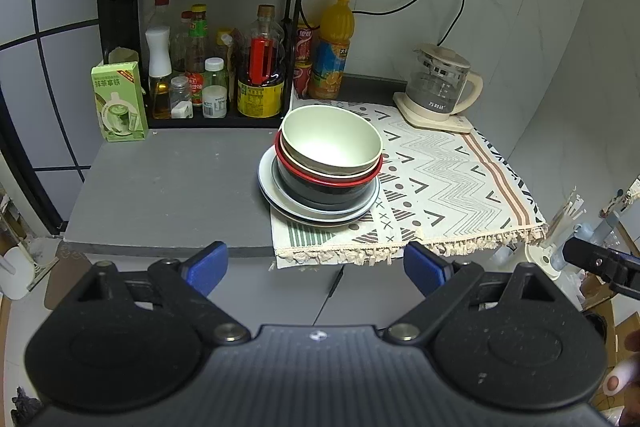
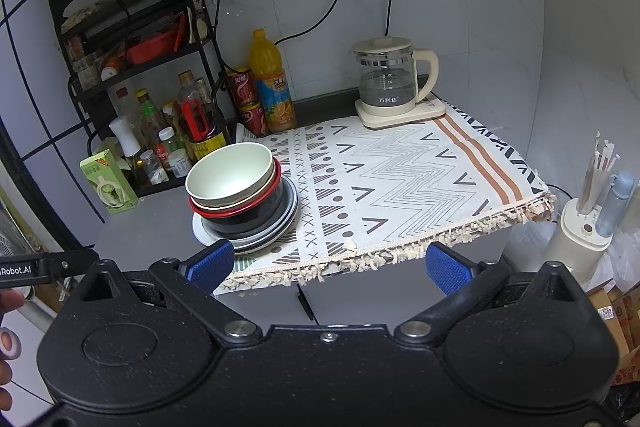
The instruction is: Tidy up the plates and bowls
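Bowls (image 1: 331, 143) sit nested on plates (image 1: 316, 211) at the table (image 1: 168, 187) mat's edge, tidily stacked; left tongs (image 1: 316, 267) and right tongs (image 2: 330, 265) hang back, both spread wide, empty.

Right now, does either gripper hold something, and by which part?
Nothing is held. The left gripper and the right gripper are both open and empty, short of the stacked bowls.

Both my cams sit off the surface's (image 1: 168, 187) front edge, looking down and forward at the wall. Left one faces the bowls (image 1: 330, 147) dead-on, right one sees them from further right; both catch the kettle (image 2: 394, 79).
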`<move>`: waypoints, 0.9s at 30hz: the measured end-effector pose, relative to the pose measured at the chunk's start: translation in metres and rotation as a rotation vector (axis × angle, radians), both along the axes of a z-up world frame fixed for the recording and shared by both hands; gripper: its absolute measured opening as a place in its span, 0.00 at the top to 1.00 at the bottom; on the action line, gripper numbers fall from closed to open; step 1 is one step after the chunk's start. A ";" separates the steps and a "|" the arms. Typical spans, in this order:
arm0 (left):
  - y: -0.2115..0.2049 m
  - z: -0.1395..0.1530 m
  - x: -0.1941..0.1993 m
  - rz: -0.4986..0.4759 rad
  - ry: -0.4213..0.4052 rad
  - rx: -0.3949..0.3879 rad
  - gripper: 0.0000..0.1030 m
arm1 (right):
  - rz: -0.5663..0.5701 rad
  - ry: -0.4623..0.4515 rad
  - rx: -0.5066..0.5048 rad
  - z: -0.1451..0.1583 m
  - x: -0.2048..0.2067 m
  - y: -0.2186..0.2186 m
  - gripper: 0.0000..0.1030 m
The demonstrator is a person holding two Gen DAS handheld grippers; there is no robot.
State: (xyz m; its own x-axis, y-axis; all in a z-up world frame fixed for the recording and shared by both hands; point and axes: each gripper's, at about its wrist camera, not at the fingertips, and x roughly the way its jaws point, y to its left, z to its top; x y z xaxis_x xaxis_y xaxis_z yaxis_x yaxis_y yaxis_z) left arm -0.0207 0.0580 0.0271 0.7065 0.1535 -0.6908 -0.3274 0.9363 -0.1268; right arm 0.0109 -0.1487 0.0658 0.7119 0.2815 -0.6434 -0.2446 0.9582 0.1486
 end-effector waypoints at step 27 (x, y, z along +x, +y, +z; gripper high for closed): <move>-0.001 -0.001 -0.010 -0.019 0.022 0.018 0.09 | 0.023 0.010 0.004 0.000 -0.007 0.005 0.00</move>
